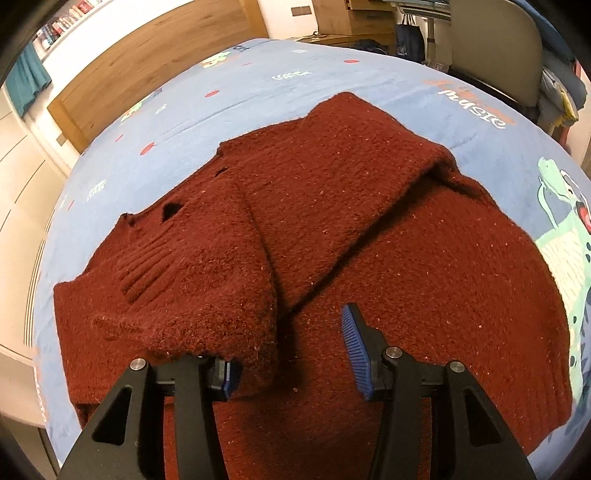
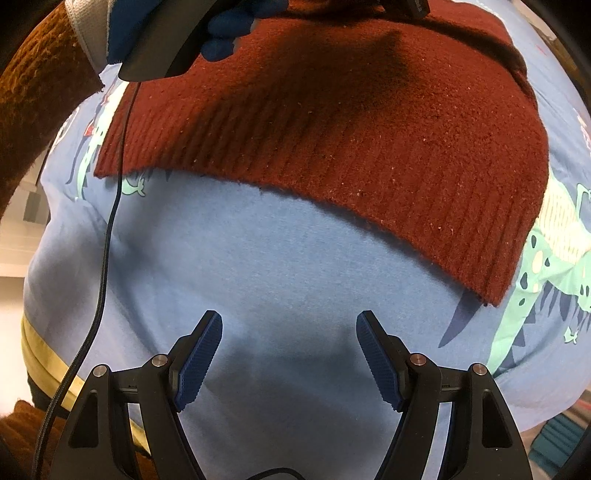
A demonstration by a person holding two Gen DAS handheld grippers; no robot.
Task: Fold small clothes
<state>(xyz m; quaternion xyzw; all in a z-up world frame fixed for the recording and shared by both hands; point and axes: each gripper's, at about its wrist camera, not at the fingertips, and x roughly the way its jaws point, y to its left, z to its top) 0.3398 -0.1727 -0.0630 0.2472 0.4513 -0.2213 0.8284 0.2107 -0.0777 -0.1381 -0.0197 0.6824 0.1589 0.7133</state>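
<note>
Left hand-held gripper [image 1: 291, 354], spread over the maroon sweater [image 1: 406, 258] on the bed [image 2: 258, 258]; right hand-held gripper [image 2: 289, 354] spread, empty; folded sleeve [image 1: 207, 295] may slide open.

I look across a bed with a blue cartoon-print sheet [image 1: 332, 70]. A wooden headboard [image 1: 147, 62] stands far left under a bookshelf [image 1: 62, 22]. A beige chair [image 1: 495, 55] sits far right.
</note>
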